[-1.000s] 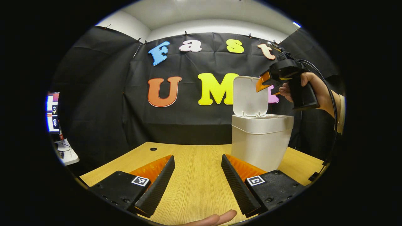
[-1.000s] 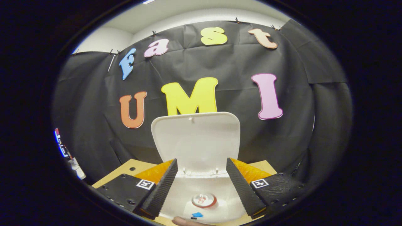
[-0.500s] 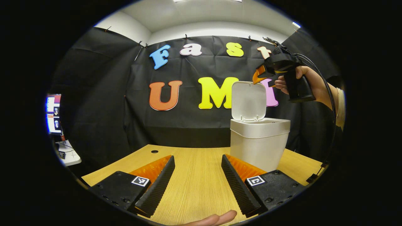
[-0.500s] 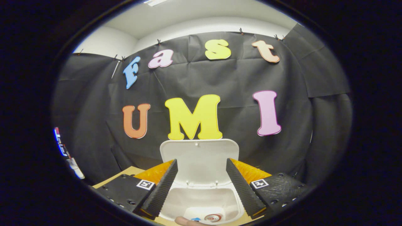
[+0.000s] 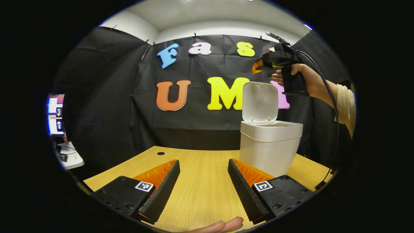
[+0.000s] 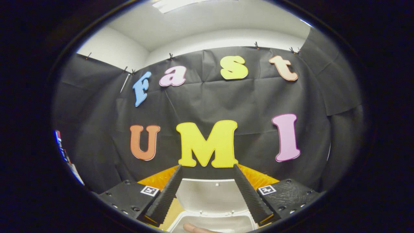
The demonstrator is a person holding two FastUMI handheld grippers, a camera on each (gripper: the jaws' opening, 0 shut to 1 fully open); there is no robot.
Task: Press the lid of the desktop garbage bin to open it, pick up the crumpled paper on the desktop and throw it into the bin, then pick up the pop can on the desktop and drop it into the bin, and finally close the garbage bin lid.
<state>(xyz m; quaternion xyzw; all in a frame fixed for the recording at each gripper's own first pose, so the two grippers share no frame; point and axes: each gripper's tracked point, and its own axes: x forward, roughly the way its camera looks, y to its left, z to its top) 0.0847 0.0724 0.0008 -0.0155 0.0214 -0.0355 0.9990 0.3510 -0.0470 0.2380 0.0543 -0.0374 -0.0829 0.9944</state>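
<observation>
Left gripper view: my right gripper, fingers spread and empty, has risen above the upright lid of the bin at far right; I judge closing remains.

The desktop is seen as pale wood with a fine straight grain and a matt finish. The garbage bin and its raised lid look like smooth white plastic with a soft sheen. The booth wall is creased matt cloth.
</observation>
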